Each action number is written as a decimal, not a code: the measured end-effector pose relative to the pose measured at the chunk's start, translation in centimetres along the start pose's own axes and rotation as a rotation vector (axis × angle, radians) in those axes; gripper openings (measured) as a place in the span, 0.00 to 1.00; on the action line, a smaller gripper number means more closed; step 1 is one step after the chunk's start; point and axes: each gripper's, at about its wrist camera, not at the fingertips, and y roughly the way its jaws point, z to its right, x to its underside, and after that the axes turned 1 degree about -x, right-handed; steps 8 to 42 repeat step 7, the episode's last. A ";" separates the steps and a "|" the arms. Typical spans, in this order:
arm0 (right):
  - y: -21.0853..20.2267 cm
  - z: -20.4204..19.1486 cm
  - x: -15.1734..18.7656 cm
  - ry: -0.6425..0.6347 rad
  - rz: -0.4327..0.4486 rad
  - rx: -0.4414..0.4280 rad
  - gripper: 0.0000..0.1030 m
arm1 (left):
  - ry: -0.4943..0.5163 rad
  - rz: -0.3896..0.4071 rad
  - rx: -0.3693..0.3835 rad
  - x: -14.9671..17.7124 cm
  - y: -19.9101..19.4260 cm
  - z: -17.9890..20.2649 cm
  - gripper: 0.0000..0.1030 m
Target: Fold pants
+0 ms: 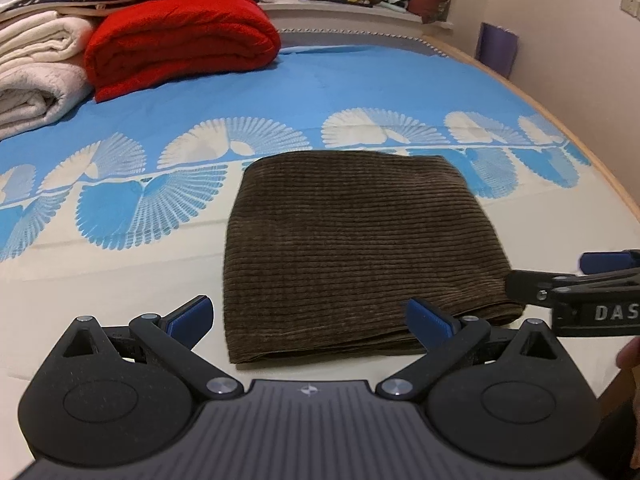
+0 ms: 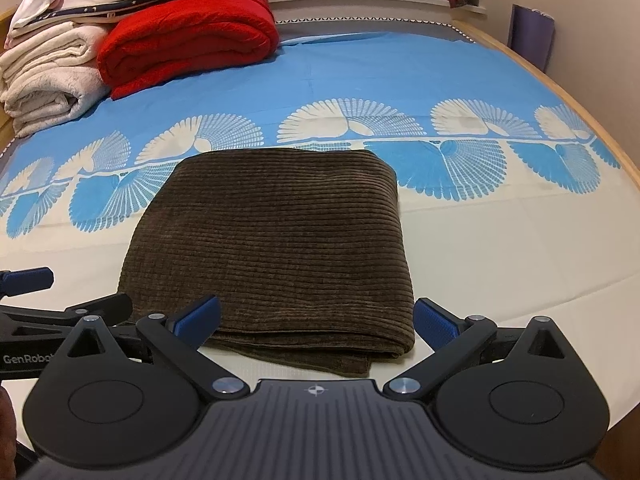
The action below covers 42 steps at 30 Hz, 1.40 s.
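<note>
A: Start at the fingers. How do they stand?

B: Both spread wide, nothing between them. The left gripper (image 1: 310, 318) has its blue pads (image 1: 192, 316) either side of the near edge of the pants (image 1: 360, 248); the right gripper (image 2: 316, 320) straddles that same edge from its own side.

A: Touching the cloth?

B: I can't tell. The pads look just short of the near hem, perhaps above it. Neither grips anything.

A: And the pants themselves?

B: Straight ahead of both, folded into a brown corduroy block on the sheet (image 1: 120, 280), layered edges facing the grippers. The block runs a little longer away from us than across, ribs lying crosswise.

A: Which is nearer?

B: About equal. The left sits toward the block's left near corner, the right toward the right one; each shows at the edge of the other's view.

A: So what's left?

B: My guess: little. Either one more fold, near edge carried toward the red blanket (image 1: 180, 36), or just backing off.
</note>
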 end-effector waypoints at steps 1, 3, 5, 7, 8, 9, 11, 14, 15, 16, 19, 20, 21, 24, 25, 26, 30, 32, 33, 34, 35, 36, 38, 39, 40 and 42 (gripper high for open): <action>0.0 0.0 0.0 0.001 -0.001 -0.002 0.99 | 0.000 0.010 0.006 0.0 -0.1 0.0 1.00; 0.0 -0.1 0.0 0.000 0.001 -0.005 0.99 | 0.005 0.018 0.009 -0.1 -0.2 0.1 1.00; 0.0 -0.1 0.0 -0.005 0.001 -0.005 0.99 | 0.011 0.015 0.003 0.0 0.0 0.2 1.00; -0.1 -0.1 0.0 -0.008 0.005 -0.003 0.99 | 0.008 0.008 -0.007 0.0 0.2 0.2 1.00; -0.1 -0.1 0.0 -0.008 0.005 -0.003 0.99 | 0.008 0.008 -0.007 0.0 0.2 0.2 1.00; -0.1 -0.1 0.0 -0.008 0.005 -0.003 0.99 | 0.008 0.008 -0.007 0.0 0.2 0.2 1.00; -0.1 -0.1 0.0 -0.008 0.005 -0.003 0.99 | 0.008 0.008 -0.007 0.0 0.2 0.2 1.00; -0.1 -0.1 0.0 -0.008 0.005 -0.003 0.99 | 0.008 0.008 -0.007 0.0 0.2 0.2 1.00; -0.1 -0.1 0.0 -0.008 0.005 -0.003 0.99 | 0.008 0.008 -0.007 0.0 0.2 0.2 1.00; -0.1 -0.1 0.0 -0.008 0.005 -0.003 0.99 | 0.008 0.008 -0.007 0.0 0.2 0.2 1.00; -0.1 -0.1 0.0 -0.008 0.005 -0.003 0.99 | 0.008 0.008 -0.007 0.0 0.2 0.2 1.00; -0.1 -0.1 0.0 -0.008 0.005 -0.003 0.99 | 0.008 0.008 -0.007 0.0 0.2 0.2 1.00; -0.1 -0.1 0.0 -0.008 0.005 -0.003 0.99 | 0.008 0.008 -0.007 0.0 0.2 0.2 1.00; -0.1 -0.1 0.0 -0.008 0.005 -0.003 0.99 | 0.008 0.008 -0.007 0.0 0.2 0.2 1.00; -0.1 -0.1 0.0 -0.008 0.005 -0.003 0.99 | 0.008 0.008 -0.007 0.0 0.2 0.2 1.00; -0.1 -0.1 0.0 -0.008 0.005 -0.003 0.99 | 0.008 0.008 -0.007 0.0 0.2 0.2 1.00; -0.1 -0.1 0.0 -0.008 0.005 -0.003 0.99 | 0.008 0.008 -0.007 0.0 0.2 0.2 1.00; -0.1 -0.1 0.0 -0.008 0.005 -0.003 0.99 | 0.008 0.008 -0.007 0.0 0.2 0.2 1.00; -0.1 -0.1 0.0 -0.008 0.005 -0.003 0.99 | 0.008 0.008 -0.007 0.0 0.2 0.2 1.00; -0.1 -0.1 0.0 -0.008 0.005 -0.003 0.99 | 0.008 0.008 -0.007 0.0 0.2 0.2 1.00; -0.1 -0.1 0.0 -0.008 0.005 -0.003 0.99 | 0.008 0.008 -0.007 0.0 0.2 0.2 1.00; -0.1 -0.1 0.0 -0.008 0.005 -0.003 0.99 | 0.008 0.008 -0.007 0.0 0.2 0.2 1.00; -0.1 -0.1 0.0 -0.008 0.005 -0.003 0.99 | 0.008 0.008 -0.007 0.0 0.2 0.2 1.00; -0.1 -0.1 0.0 -0.008 0.005 -0.003 0.99 | 0.008 0.008 -0.007 0.0 0.2 0.2 1.00; -0.1 -0.1 0.0 -0.008 0.005 -0.003 0.99 | 0.008 0.008 -0.007 0.0 0.2 0.2 1.00; -0.1 -0.1 0.0 -0.008 0.005 -0.003 0.99 | 0.008 0.008 -0.007 0.0 0.2 0.2 1.00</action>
